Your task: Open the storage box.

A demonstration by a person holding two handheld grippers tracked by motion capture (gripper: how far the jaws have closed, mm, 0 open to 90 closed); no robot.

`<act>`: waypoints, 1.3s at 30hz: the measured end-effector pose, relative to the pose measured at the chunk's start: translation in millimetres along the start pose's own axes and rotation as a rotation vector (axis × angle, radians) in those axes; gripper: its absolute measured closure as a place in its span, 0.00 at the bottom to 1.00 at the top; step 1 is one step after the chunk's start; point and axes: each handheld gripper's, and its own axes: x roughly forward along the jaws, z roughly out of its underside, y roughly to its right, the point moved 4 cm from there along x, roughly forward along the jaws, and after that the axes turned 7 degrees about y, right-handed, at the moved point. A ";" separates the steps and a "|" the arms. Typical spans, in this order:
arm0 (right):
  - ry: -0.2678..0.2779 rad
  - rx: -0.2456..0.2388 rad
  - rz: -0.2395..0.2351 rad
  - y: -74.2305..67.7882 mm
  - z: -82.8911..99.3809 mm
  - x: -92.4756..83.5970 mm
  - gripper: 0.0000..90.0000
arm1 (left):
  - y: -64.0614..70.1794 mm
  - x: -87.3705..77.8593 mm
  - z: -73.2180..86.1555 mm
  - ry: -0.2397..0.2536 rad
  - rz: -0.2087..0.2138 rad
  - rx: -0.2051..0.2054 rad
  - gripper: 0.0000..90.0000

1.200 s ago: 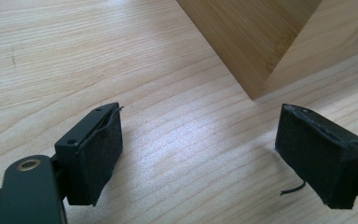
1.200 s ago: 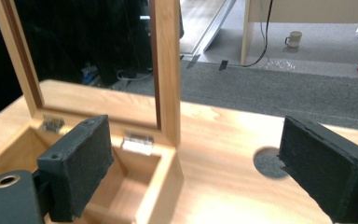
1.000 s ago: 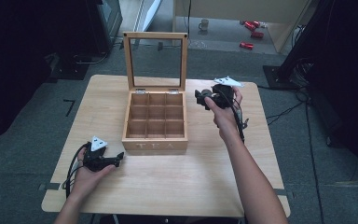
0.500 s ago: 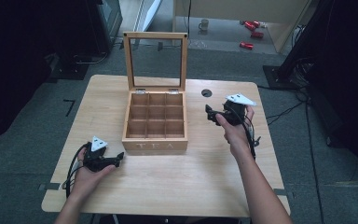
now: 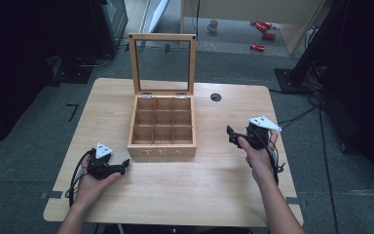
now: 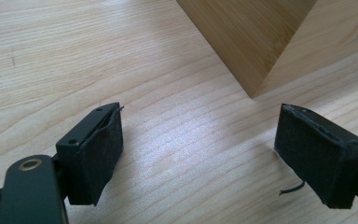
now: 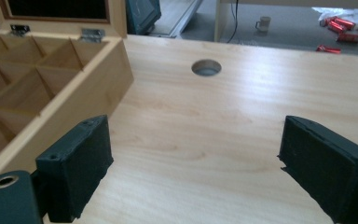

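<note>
Two grippers flank our tea box, which sits mid-table with its lid up. We rest the left gripper near its front corner, jaws spread and empty; the right gripper, also spread and empty, hovers beside it, leaving the compartments reachable.

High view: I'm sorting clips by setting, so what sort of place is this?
Probably a lab or workshop room set up for recording, not a home: a lone wooden table on grey carpet, cables across the floor, dark equipment around, and an open tea box as the prop.
</note>
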 end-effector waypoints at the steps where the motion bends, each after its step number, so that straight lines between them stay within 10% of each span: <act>1: -0.005 0.007 0.004 2.1 3.7 -2.1 0.10 | 0.1 0.0 0.0 0.000 -0.001 0.001 0.18; 20: -0.116 0.064 0.089 50.0 81.9 -43.3 0.11 | 1.0 -0.1 0.3 -0.003 -0.006 0.010 0.18; 29: -0.233 -0.017 0.138 52.5 112.3 -48.5 0.10 | 1.5 0.0 0.4 -0.005 -0.011 0.016 0.18; 39: -0.242 -0.016 0.148 51.6 113.8 -47.6 0.09 | 1.9 -0.4 0.7 -0.007 -0.011 0.017 0.18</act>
